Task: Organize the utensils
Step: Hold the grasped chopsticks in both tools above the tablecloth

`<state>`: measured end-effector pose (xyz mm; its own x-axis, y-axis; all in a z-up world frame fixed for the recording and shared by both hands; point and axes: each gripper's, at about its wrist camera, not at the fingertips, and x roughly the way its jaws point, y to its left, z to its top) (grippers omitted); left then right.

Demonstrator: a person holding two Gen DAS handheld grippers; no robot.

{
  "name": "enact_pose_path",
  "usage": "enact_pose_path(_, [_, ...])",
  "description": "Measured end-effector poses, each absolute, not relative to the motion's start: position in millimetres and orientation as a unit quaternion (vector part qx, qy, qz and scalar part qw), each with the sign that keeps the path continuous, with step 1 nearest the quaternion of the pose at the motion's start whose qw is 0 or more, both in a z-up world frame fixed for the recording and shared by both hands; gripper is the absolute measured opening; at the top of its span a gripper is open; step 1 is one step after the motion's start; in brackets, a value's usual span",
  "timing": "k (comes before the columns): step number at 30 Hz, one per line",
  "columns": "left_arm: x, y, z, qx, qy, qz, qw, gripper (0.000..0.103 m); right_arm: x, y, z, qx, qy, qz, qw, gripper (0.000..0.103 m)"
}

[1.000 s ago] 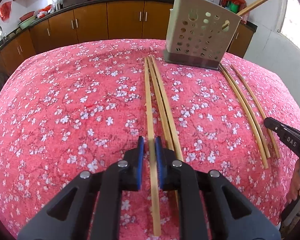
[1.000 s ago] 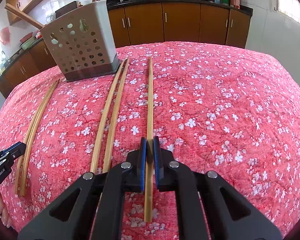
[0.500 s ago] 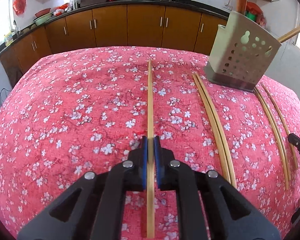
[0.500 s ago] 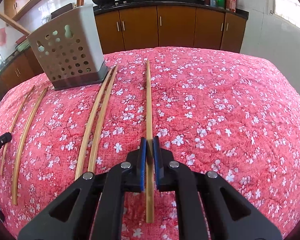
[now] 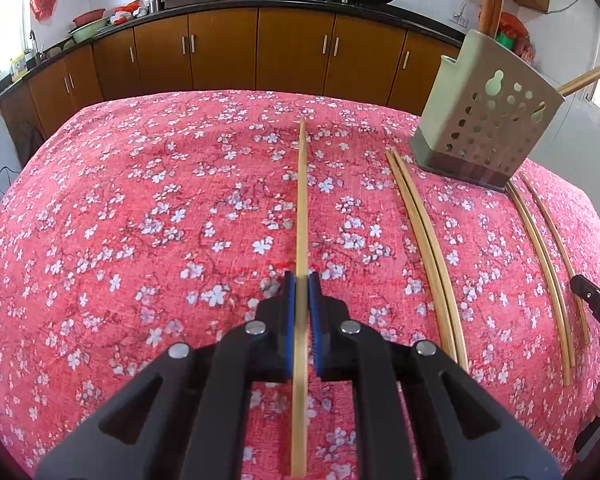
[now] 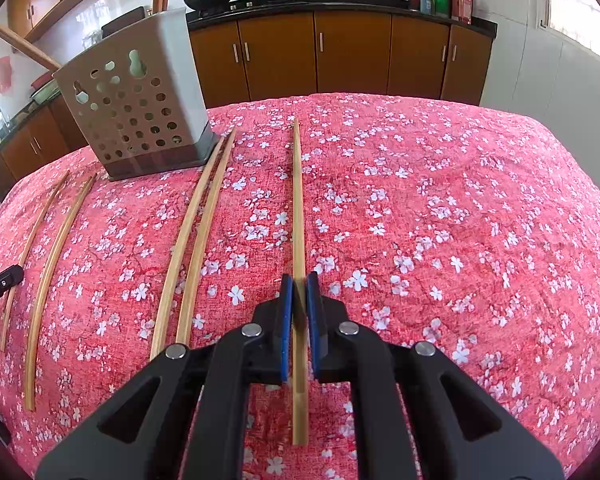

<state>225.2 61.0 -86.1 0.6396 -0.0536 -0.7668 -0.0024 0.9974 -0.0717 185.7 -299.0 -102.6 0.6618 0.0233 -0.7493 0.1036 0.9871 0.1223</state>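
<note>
Lengthwise, each tongs' chopstick points away, seemingly gripped.

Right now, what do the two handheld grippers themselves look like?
Both look alike: the left gripper and right gripper have matte black angular bodies with triangular cutouts, round silver bolts, and blue pads lining the fingers. White lettering marks one side.

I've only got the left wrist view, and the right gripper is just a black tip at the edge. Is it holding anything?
Observer: Yes. The right gripper is shut on a chopstick, and part of the chopstick trails back past the pads.
Operator: Is it lined up with the holder?
Observer: No. The utensil holder stands to the left of it, and two loose chopsticks lie on the cloth between them.
</note>
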Motion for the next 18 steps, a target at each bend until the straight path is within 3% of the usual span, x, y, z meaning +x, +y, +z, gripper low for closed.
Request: enact_pose_path(18, [225.0, 63.4, -86.0, -0.036, 0.423, -0.016, 0.905, 0.011, 185.7, -299.1, -102.4, 0.078, 0.411, -0.023, 0.908, 0.009])
